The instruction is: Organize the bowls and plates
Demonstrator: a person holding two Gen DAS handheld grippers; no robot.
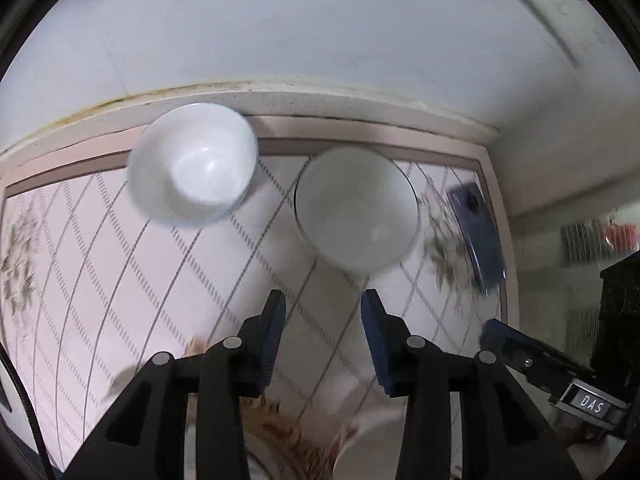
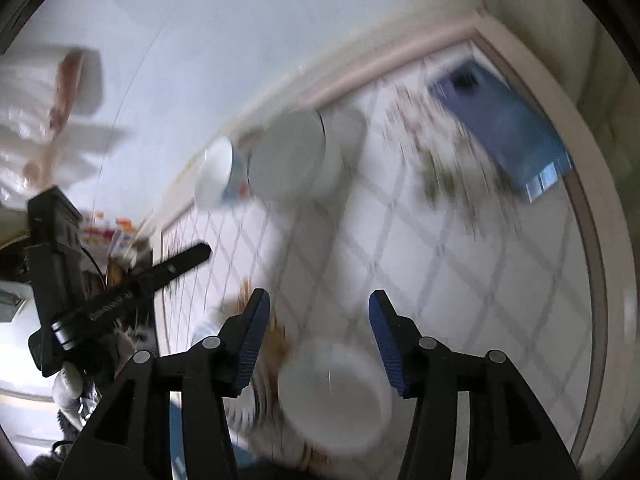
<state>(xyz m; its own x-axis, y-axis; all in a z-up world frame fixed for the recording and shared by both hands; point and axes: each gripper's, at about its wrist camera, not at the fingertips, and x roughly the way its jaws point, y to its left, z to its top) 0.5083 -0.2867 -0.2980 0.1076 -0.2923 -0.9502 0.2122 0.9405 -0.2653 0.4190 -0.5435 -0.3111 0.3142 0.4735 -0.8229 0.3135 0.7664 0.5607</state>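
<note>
Both grippers had their fingers apart, holding nothing. Ahead of the left gripper [image 1: 323, 300], a white bowl [image 1: 193, 164] sat left and a grey bowl [image 1: 356, 209] right, both with nothing inside. Below the right gripper [image 2: 319, 300] sat another white bowl [image 2: 335, 394].

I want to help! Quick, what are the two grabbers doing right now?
Left gripper: open, holding nothing.
Right gripper: open, holding nothing, with a white bowl below it.
</note>
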